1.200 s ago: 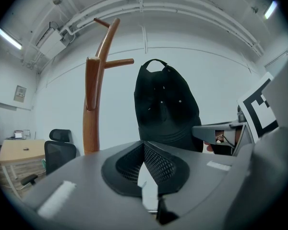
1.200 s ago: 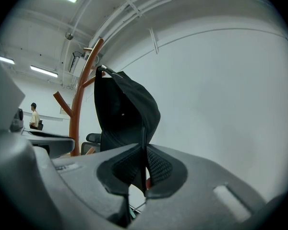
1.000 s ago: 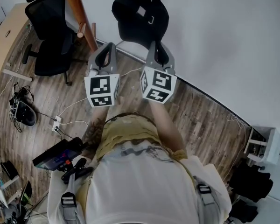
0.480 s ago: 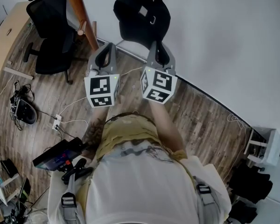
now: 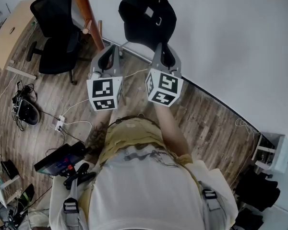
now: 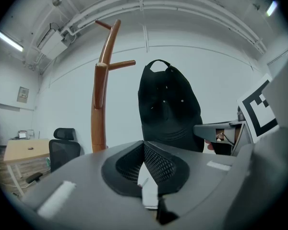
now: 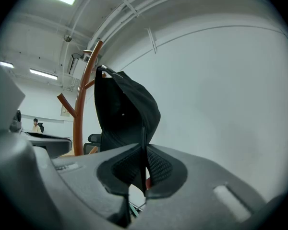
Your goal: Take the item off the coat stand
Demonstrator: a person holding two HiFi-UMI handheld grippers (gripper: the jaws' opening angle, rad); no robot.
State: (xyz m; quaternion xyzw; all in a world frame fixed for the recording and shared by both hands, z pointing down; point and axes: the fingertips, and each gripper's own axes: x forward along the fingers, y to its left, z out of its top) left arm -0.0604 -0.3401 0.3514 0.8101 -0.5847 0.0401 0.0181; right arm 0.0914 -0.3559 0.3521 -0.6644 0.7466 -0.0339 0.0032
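A black cap (image 5: 148, 13) hangs in the air in front of the white wall, with my right gripper (image 5: 162, 48) shut on its brim. In the right gripper view the brim runs edge-on between the closed pads of that gripper (image 7: 144, 150) and the cap (image 7: 125, 114) rises above them. The brown wooden coat stand (image 5: 86, 13) stands to the left of the cap, apart from it. My left gripper (image 5: 109, 51) is beside the right one, shut with nothing in it (image 6: 145, 145). From the left gripper view the cap (image 6: 168, 109) shows to the right of the stand (image 6: 100, 104).
A black office chair (image 5: 55, 23) and a wooden desk (image 5: 9, 32) stand left of the coat stand. Cables and a power strip (image 5: 58, 126) lie on the wood floor. A black device (image 5: 57, 159) is near the person's hip. A white unit (image 5: 273, 152) is at the far right.
Both grippers and the cap have shifted very slightly to the right in the head view. The right gripper keeps its hold on the brim.
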